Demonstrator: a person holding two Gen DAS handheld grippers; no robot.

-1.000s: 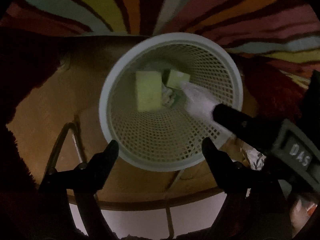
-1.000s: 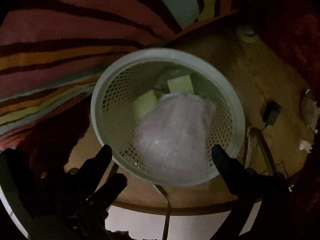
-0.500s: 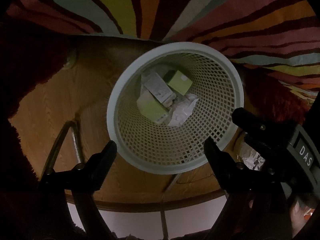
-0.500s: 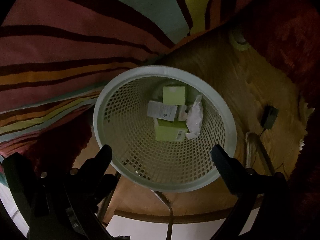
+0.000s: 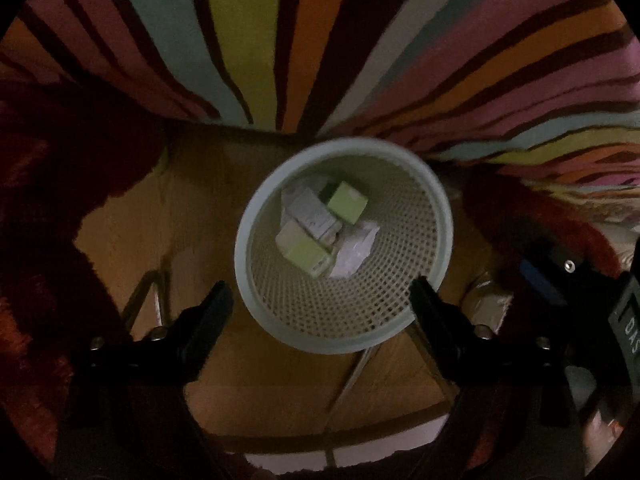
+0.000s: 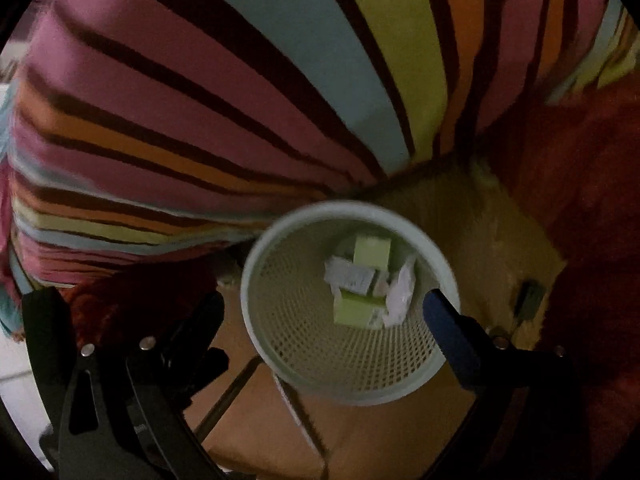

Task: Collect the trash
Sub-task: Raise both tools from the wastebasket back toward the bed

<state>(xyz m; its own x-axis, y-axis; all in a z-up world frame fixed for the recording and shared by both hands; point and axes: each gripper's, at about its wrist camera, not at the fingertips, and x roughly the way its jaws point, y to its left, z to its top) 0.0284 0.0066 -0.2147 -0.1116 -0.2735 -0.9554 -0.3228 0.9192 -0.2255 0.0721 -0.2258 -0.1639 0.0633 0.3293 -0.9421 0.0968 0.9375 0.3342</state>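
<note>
1. Your trash sits at the bottom of the white mesh basket (image 5: 400,312): two pale-green boxes (image 5: 347,202), a white printed carton (image 5: 310,212) between them and a crumpled white wrapper (image 5: 356,248) on the right side.
2. It all looks light. The boxes are stiff but would likely crush under a hard squeeze — take them across their short faces; the wrapper is soft and can be pinched anywhere.
3. The near green box (image 6: 356,310) lies flat, its long axis running from far left to near right in the left view.
4. The basket stands upright, mouth toward you, on a wooden floor (image 5: 120,232), just near of a striped cover (image 5: 320,40).
5. Your left gripper (image 5: 320,300) is spreading its jaws, with nothing between them — only the basket below.
6. Your right gripper (image 6: 322,312) is apart and empty too.
</note>
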